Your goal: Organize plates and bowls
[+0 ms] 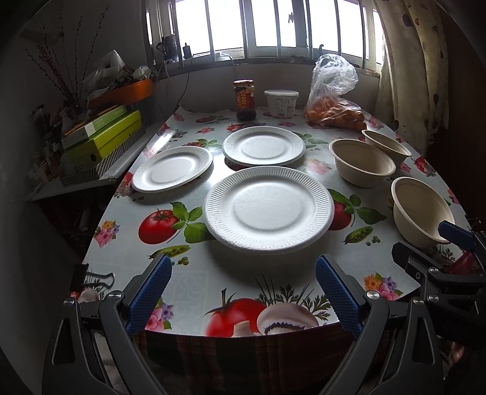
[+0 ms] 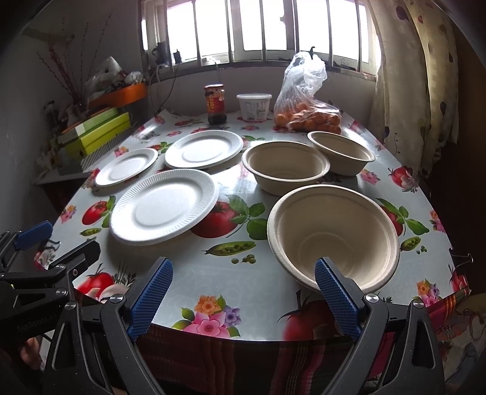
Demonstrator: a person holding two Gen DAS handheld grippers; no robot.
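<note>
White foam plates, the nearest plate [image 1: 268, 209] in front of two others, lie on the left of the table [image 1: 212, 273]; three beige bowls sit on the right, the nearest bowl [image 2: 332, 232] by the edge. The left tongs [image 1: 243, 291] and right tongs [image 2: 243, 291] are both spread wide, gripping nothing.

bright barred window [image 1: 258, 27] behind the tabletop [image 1: 194, 273], spotted curtain [image 1: 422, 60] right, cluttered shelf [image 1: 100, 142] along the left wall.
</note>
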